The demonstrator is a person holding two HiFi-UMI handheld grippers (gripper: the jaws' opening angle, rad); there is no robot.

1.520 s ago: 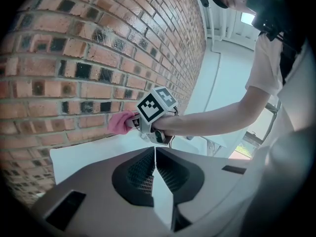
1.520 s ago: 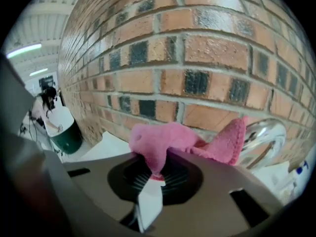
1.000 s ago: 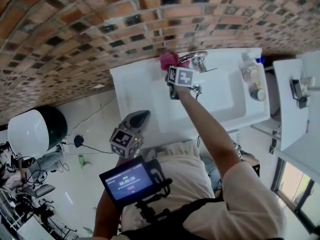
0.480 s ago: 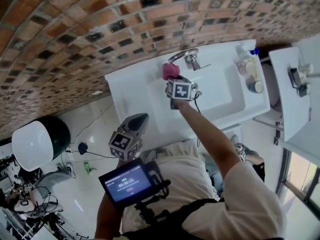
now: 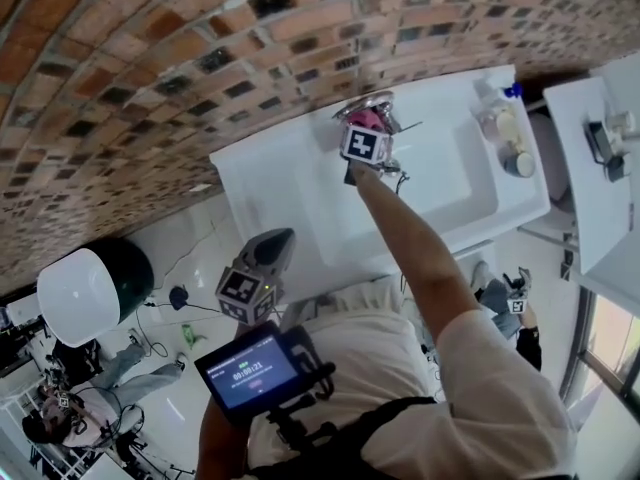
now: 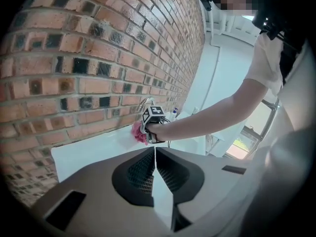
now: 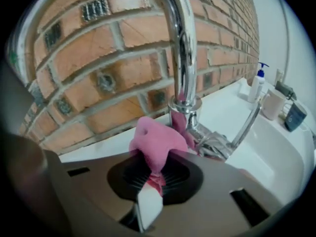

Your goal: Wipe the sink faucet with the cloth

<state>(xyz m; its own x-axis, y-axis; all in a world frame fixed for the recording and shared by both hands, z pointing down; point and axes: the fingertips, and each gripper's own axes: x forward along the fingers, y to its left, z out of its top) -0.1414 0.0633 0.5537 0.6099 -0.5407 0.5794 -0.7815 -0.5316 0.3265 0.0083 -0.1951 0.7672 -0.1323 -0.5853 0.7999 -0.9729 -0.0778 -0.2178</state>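
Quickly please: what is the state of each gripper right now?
Left gripper: closed, holding nothing.
Right gripper: closed on the pink cloth, at the faucet base.

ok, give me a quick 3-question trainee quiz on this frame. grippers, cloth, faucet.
1. Multiple choice: what does the right hand-held gripper hold?
A. a pink cloth
B. a sponge
C. nothing

2. True or false: the left hand-held gripper is open and over the sink.

3. Fill in: the cloth touches the faucet near its ____ (base / spout tip).

Key
1. A. The jaws are clamped on the cloth.
2. False. Its jaws are together with nothing between them, and it is held back from the sink, near the person's body.
3. base.
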